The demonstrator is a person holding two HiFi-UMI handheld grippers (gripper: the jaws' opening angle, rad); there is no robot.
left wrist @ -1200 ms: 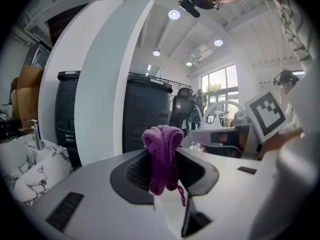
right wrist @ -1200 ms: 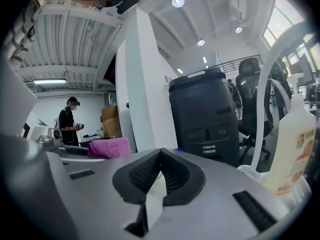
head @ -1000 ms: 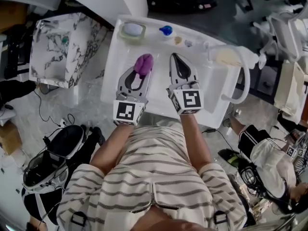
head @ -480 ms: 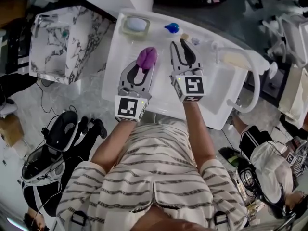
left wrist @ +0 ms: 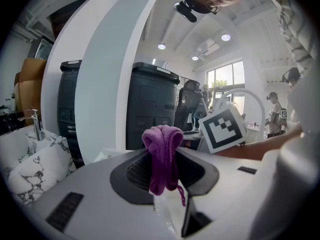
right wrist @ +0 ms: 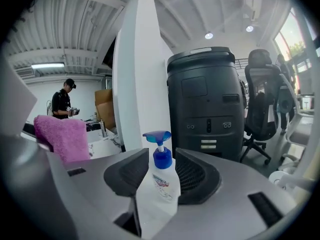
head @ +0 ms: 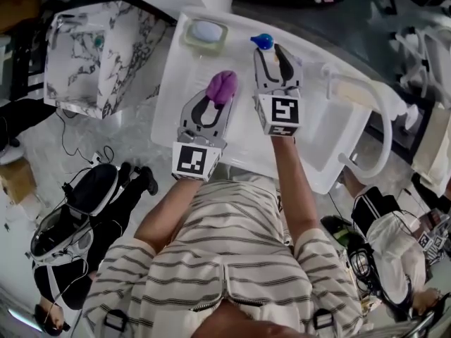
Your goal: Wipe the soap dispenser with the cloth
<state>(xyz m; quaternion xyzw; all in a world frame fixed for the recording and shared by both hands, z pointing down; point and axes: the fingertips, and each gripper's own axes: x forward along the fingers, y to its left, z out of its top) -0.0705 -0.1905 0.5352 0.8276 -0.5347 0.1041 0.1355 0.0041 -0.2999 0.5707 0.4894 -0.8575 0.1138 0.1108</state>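
Note:
The soap dispenser [head: 262, 41], a clear bottle with a blue pump, stands upright at the back of the white counter [head: 176, 97]. My right gripper [head: 271, 51] reaches up to it. In the right gripper view the dispenser [right wrist: 162, 184] stands between the jaws of the right gripper [right wrist: 161, 156], which have just been opening and do not press on it. To its left, my left gripper [head: 220, 98] is shut on a bunched purple cloth [head: 223, 86]. The cloth [left wrist: 162, 144] hangs over the jaws of the left gripper [left wrist: 162, 156] and also shows at the left of the right gripper view as a pink-purple cloth [right wrist: 60, 136].
A soap dish [head: 206, 32] with a pale bar sits at the counter's back left. A marble basin unit [head: 91, 55] stands to the left, a white curved tap [head: 366, 118] and basin to the right. A tall dark bin [right wrist: 205, 99] and a white pillar [right wrist: 140, 79] stand behind the counter.
My right gripper has moved forward to the dispenser and its jaws have gone from shut to open, with the bottle now between them. The left gripper still holds the cloth, in about the same place.

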